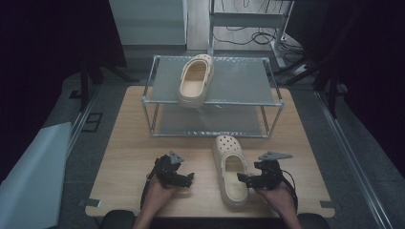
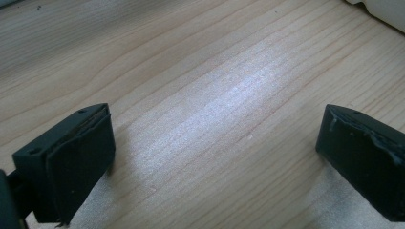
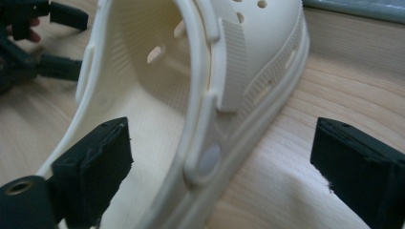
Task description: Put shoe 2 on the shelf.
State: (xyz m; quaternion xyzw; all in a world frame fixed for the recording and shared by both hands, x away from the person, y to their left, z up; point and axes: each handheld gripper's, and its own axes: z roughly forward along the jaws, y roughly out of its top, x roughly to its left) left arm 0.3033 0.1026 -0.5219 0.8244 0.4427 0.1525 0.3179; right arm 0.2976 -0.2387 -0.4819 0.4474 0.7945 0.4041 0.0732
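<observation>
A cream clog [image 1: 230, 168] lies on the wooden desk [image 1: 129, 157] in front of the metal shelf rack [image 1: 212, 98], toe toward the rack. The right gripper [image 1: 244, 179] sits at the clog's heel end, jaws spread and straddling its side wall: one pad [image 3: 95, 167] inside the shoe, the other out over the desk, neither pressing. The left gripper [image 1: 187, 179] rests near the clog's other side, jaws spread over bare wood. A second clog [image 1: 196, 78] sits on the rack's top shelf
</observation>
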